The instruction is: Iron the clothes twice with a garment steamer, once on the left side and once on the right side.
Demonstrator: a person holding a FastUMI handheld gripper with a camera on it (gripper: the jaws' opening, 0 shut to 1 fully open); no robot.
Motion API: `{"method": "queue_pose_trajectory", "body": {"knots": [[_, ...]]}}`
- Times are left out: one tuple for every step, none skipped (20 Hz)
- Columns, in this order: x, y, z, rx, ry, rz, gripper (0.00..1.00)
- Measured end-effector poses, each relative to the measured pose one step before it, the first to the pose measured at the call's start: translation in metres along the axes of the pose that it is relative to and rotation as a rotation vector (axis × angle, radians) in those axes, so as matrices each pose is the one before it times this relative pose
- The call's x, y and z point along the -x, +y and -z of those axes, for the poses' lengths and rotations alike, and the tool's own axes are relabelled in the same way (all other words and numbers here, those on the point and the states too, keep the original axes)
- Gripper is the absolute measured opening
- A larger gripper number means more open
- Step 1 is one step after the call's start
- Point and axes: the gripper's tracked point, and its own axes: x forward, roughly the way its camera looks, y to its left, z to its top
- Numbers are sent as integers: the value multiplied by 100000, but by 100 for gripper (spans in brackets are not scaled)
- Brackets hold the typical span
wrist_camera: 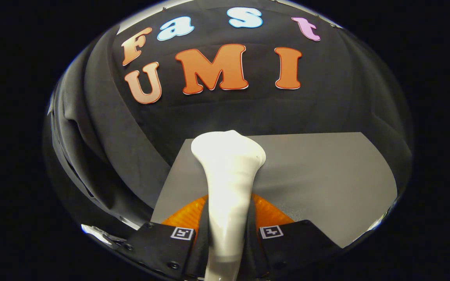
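A handheld gripper [227,238] is holding a white garment steamer [229,179], seen from a camera riding just behind the gripper's two fingers. The fingers are closing snugly on either side of the steamer's narrow handle, one on each flank, so the gripper is nearly closed and gripping the steamer firmly. The steamer is serving as the landmark for everything else here.

The steamer's handle is running forward from between the fingers and widening into a broad, rounded head at its far end. That head is pointing away from the gripper and is looking ready to meet fabric, which is likely why the tool is being held by its slim neck: the wide face is staying free to work.

Under the steamer and stretching out to its right is lying a flat grey sheet [318,175], probably the ironing surface or the garment itself; it is hard to tell which. Directly beneath the steamer's handle, close to the fingers, an orange object [270,212] is peeking out on both sides. Whether the steamer's head is touching the grey sheet or hovering above it cannot be judged.

Beyond the steamer's head, black cloth [108,148] is hanging as a backdrop, draping in folds to the steamer's left.
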Motion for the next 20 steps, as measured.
{"method": "queue_pose_trajectory", "body": {"knots": [[517, -222, -455, -300, -3195, 1704, 47], [641, -27, -398, -56, -2909, 1431, 47], [707, -19, -260, 574, -2669, 1551, 47], [961, 33, -136, 1131, -2991, 1354, 47], [993, 116, -419, 1326, -3749, 1129, 47], [1216, 217, -525, 815, -3865, 516, 47], [1245, 300, -453, 144, -3583, -286, 47], [1266, 386, -360, -328, -3488, -410, 46], [1316, 295, -322, -140, -3360, -627, 46], [1613, 181, -430, 203, -3595, -529, 46], [1276, 74, -291, 1296, -2575, -611, 46], [1361, -156, -313, 1027, -2886, -281, 46], [1354, -68, -529, 750, -2992, -215, 46], [1488, -135, -573, 677, -2586, -161, 46], [1478, 7, -439, 918, -2502, -737, 46], [1252, -10, -520, 221, -2671, -668, 46], [1204, -43, -527, 38, -1719, -738, 46], [1212, -80, -251, -97, -1536, -910, 46], [1143, 207, -223, 428, -1492, -1672, 46], [1239, 661, -269, 313, -1689, -3184, 46]]}}
